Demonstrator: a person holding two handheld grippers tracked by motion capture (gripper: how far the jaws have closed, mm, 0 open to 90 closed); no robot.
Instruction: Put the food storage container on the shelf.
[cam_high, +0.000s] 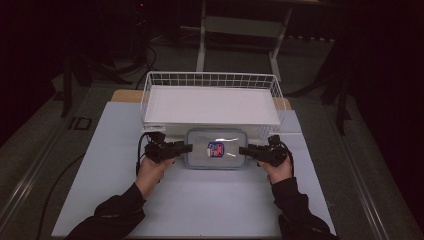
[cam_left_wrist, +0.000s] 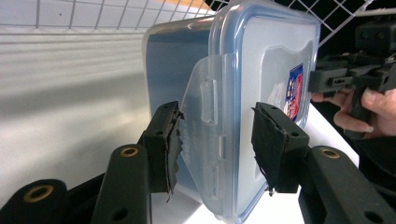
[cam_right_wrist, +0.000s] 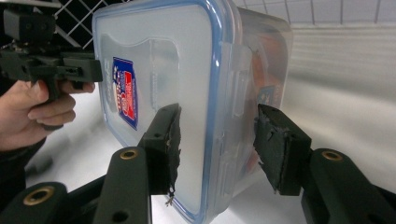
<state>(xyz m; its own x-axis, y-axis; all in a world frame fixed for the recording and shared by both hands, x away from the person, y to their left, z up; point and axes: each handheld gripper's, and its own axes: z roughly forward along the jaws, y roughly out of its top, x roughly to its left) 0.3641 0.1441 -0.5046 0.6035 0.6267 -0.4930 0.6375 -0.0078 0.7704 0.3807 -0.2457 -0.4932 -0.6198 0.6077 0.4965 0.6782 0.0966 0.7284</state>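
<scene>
Left gripper (cam_high: 187, 147) and right gripper (cam_high: 243, 150), high view: both are flanking the box (cam_high: 216, 149), which is lying on the table (cam_high: 200, 200) just before the basket (cam_high: 210, 80). Left gripper view: the jaws are standing spread around the box's (cam_left_wrist: 243, 84) end latch (cam_left_wrist: 205, 126), the left pad touching it, the right pad just clear; the other gripper (cam_left_wrist: 327, 79) is waiting at the far end. Right gripper view: the jaws are straddling the box's (cam_right_wrist: 187, 70) rim, spread, neither pad visibly pressing; the label (cam_right_wrist: 125, 91) is facing the camera.
</scene>
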